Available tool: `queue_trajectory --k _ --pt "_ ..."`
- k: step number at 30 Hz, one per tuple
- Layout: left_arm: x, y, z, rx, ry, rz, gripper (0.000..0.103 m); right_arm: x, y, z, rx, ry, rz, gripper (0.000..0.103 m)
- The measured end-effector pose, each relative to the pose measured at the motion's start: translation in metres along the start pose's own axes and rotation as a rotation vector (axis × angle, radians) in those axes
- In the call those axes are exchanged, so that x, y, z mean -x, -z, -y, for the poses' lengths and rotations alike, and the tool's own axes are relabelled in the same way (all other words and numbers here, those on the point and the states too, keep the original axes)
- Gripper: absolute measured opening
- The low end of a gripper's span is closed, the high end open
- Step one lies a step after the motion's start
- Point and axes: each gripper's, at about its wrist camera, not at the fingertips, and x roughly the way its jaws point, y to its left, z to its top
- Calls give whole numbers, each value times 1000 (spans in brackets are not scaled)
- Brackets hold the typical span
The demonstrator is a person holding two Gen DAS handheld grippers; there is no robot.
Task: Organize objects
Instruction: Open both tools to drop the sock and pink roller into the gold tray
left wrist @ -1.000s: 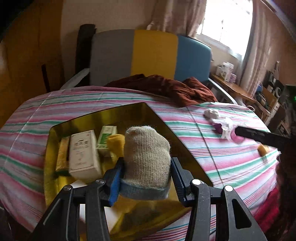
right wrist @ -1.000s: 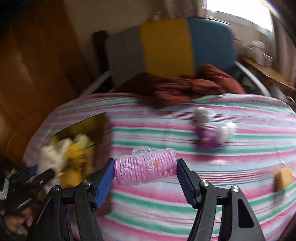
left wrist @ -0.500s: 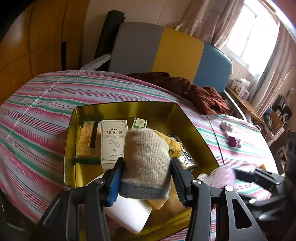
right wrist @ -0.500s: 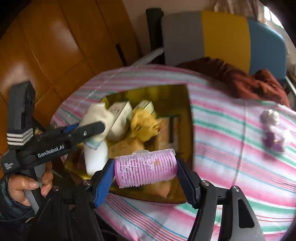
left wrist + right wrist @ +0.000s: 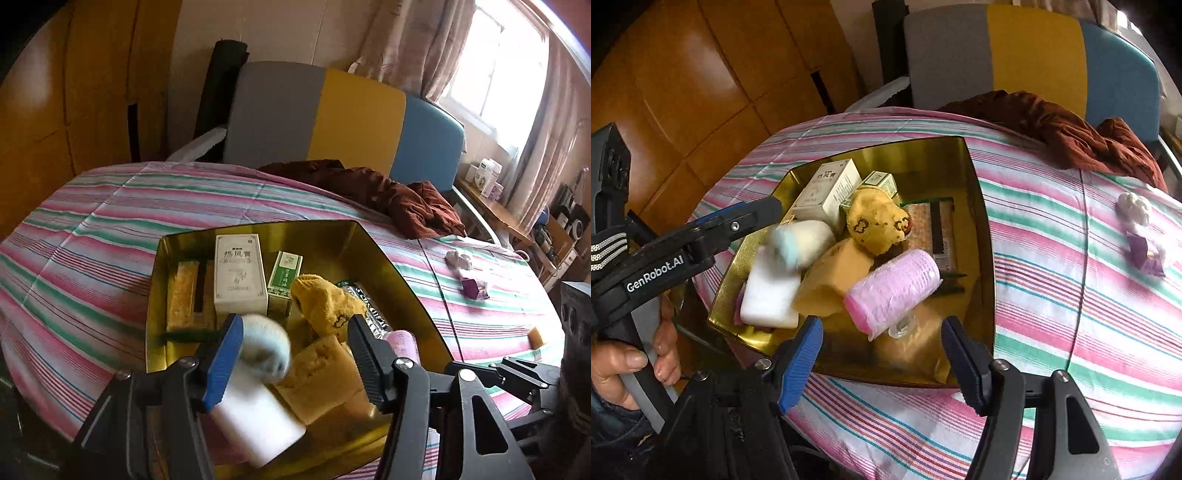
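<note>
Right wrist view: pink hair roller (image 5: 892, 290) lies loose just beyond the right claw (image 5: 881, 363), its jaws apart.

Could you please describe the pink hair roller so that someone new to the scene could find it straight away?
Start at the gold square tray on the striped tablecloth. At its near edge, beside a tan sponge block, lies the pink ridged plastic hair roller. It is the only pink cylinder there.
</note>
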Motion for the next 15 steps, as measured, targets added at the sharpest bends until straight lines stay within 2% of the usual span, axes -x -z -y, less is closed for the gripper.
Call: queue_trajectory --k 5,15 --pt "9 0 5 -23 -19 28 70 5 1 -2 -8 14 16 68" --pt "18 5 8 -39 -43 42 73 14 0 -10 -2 46 50 69"
